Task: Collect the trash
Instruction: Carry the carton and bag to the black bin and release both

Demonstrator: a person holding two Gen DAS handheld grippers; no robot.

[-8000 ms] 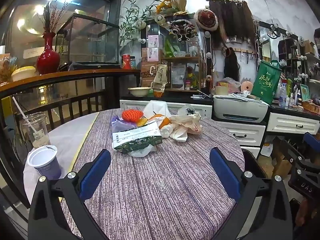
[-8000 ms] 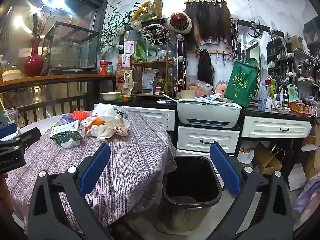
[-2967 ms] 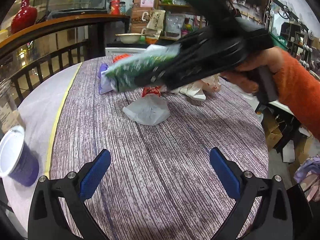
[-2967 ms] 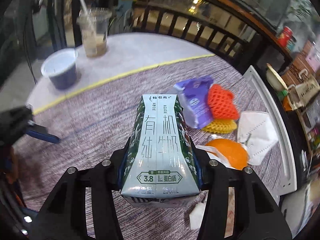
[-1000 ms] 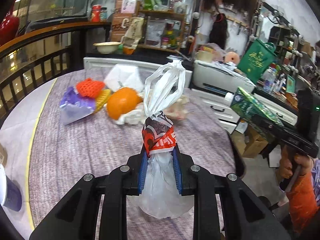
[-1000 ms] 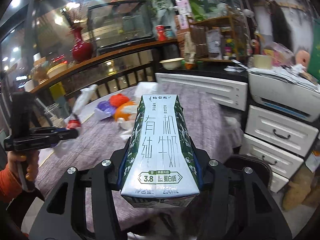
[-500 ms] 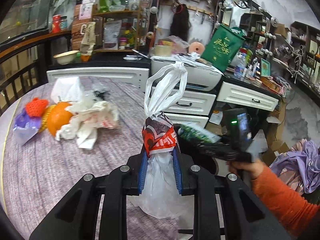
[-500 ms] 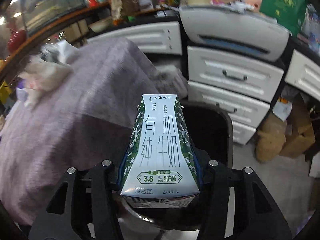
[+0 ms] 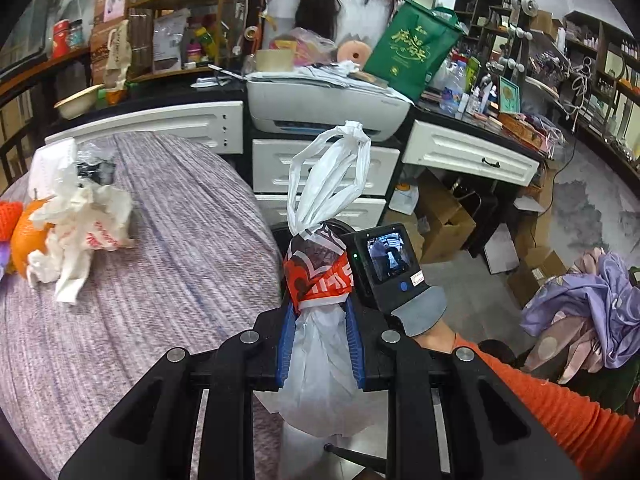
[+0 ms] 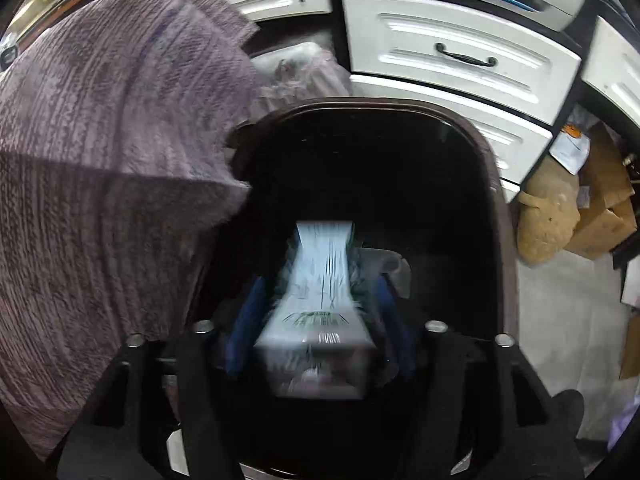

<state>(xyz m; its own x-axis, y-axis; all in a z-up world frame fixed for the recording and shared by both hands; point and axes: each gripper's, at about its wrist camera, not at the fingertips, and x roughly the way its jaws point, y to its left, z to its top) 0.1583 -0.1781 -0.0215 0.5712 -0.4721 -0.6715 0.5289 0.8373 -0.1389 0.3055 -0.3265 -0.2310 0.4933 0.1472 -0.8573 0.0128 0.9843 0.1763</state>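
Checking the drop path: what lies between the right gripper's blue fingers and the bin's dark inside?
Only the milk carton, blurred, lies between the opening right gripper fingers, over the black bin. The right wrist view shows nothing else there.

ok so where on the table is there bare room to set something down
The purple tablecloth is bare between the crumpled white wrappers and the table's near edge. It is crowded at far left, where the wrappers, orange and mask cluster.
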